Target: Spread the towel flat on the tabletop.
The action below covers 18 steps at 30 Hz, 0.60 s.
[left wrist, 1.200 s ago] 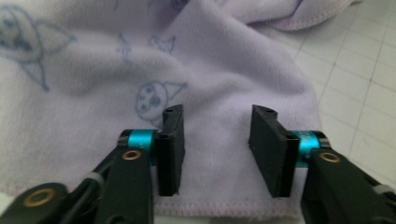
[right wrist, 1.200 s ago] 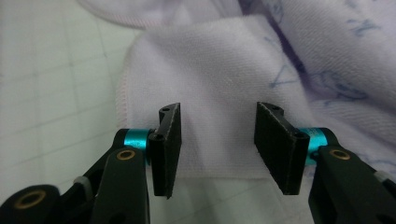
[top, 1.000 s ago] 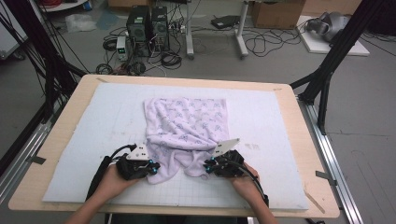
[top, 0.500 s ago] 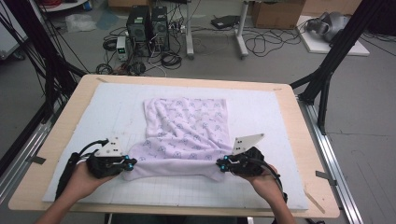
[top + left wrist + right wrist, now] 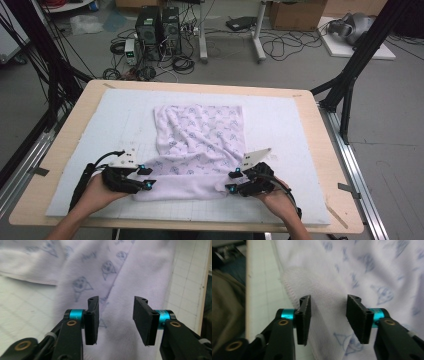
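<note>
We stand both grippers over the towel's near fold.

The table (image 5: 320, 125) carries a white gridded mat (image 5: 100, 130); on it lies the fleecy lilac printed towel (image 5: 200, 135). Our left gripper (image 5: 148, 178) and right gripper (image 5: 231, 182), now closer together than before, gape wide, holding nothing.

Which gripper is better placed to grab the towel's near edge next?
Right, marginally: the right gripper straddles the towel at its hemmed corner; the left gripper is open over plain cloth.
</note>
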Motion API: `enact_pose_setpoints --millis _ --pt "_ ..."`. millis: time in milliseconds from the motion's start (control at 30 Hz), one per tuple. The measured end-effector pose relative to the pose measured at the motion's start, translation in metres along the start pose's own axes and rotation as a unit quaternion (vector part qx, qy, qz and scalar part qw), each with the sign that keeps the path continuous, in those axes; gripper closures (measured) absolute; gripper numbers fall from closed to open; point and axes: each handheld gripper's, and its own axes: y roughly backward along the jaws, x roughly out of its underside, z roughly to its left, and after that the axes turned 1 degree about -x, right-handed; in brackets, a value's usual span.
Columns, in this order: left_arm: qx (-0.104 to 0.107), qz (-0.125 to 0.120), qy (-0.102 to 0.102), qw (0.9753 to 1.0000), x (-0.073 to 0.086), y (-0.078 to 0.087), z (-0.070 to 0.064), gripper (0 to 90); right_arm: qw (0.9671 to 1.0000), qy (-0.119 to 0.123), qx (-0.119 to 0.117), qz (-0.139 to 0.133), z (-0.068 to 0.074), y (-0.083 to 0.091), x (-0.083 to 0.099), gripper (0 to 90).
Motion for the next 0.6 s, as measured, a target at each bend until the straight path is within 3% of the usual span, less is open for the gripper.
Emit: enact_pose_setpoints --millis 33,67,100,133,200,300,400,433,500,567,600 --pt "0.009 0.015 -0.004 0.9998 0.002 -0.010 -0.002 67.2 1.0000 -0.003 -0.005 0.004 0.001 -0.007 0.004 54.3" --pt "0.009 0.015 -0.004 0.9998 0.002 -0.010 -0.002 71.9 1.0000 -0.003 -0.003 0.001 0.001 -0.009 0.006 59.2" --pt "0.010 0.024 -0.012 0.9996 0.003 -0.016 -0.004 75.2 0.9999 -0.006 -0.007 -0.005 0.001 -0.009 0.007 66.9" --pt "0.015 0.017 -0.011 0.9997 0.004 -0.016 -0.006 83.0 0.9998 -0.006 -0.014 -0.009 0.000 -0.009 0.008 75.4" --pt "0.016 0.019 -0.013 0.9996 0.003 -0.015 -0.006 86.0 0.9996 0.003 -0.026 -0.008 0.001 -0.005 0.008 83.8" --pt "0.014 0.024 -0.020 0.9994 0.004 -0.005 -0.009 86.5 0.9990 0.002 -0.041 -0.017 0.006 0.002 0.010 85.5" --pt "0.011 0.005 -0.018 0.9998 0.006 0.014 -0.016 86.7 0.9988 0.006 -0.044 -0.021 0.016 0.013 0.013 86.5" --pt "0.011 -0.005 -0.027 0.9996 0.008 0.028 -0.024 86.6 0.9988 0.008 -0.044 -0.022 0.021 0.017 0.016 86.6" --pt "0.014 -0.010 -0.028 0.9995 0.010 0.035 -0.028 86.4 0.9988 0.011 -0.041 -0.025 0.026 0.021 0.018 86.5" --pt "0.017 -0.016 -0.038 0.9990 0.012 0.045 -0.032 83.3 0.9982 0.006 -0.044 -0.040 0.037 0.036 0.027 81.3" --pt "0.017 -0.027 -0.033 0.9989 0.012 0.050 -0.035 77.8 0.9976 0.005 -0.043 -0.054 0.039 0.040 0.028 76.5"
